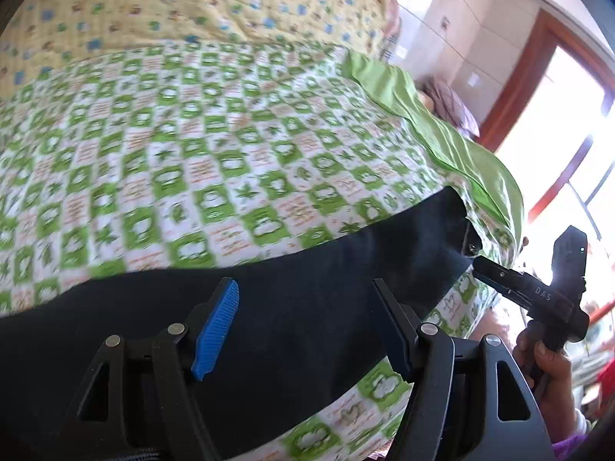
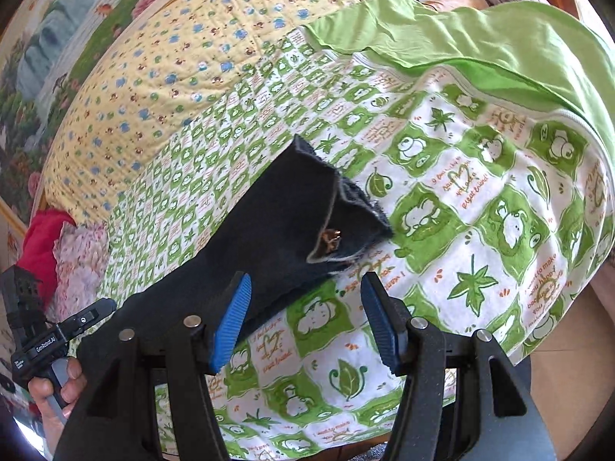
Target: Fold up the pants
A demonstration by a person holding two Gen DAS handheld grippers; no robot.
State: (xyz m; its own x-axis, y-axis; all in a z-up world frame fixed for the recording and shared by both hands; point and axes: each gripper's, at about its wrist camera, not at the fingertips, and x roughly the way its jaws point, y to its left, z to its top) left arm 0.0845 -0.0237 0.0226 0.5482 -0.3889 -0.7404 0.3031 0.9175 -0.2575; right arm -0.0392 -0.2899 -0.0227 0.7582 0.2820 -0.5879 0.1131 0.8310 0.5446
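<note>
Dark navy pants [image 1: 292, 307] lie stretched across a bed with a green-and-white frog-print cover [image 1: 192, 161]. My left gripper [image 1: 307, 319] is open, just above the pants' middle. In the right wrist view the pants [image 2: 276, 238] end in a waistband with a brass button [image 2: 331, 236]. My right gripper [image 2: 305, 319] is open, hovering at the pants' near edge, its left pad [image 2: 230, 326] close over the fabric. The right gripper also shows in the left wrist view [image 1: 476, 263], at the waistband end. The left gripper's body shows in the right wrist view [image 2: 50, 342].
A yellow quilt [image 2: 161, 77] lies at the far side of the bed. A plain green sheet [image 2: 480, 34] is folded back at the right. Red and pink cloths [image 2: 57, 246] sit at the left. A window [image 1: 557, 123] is beyond the bed.
</note>
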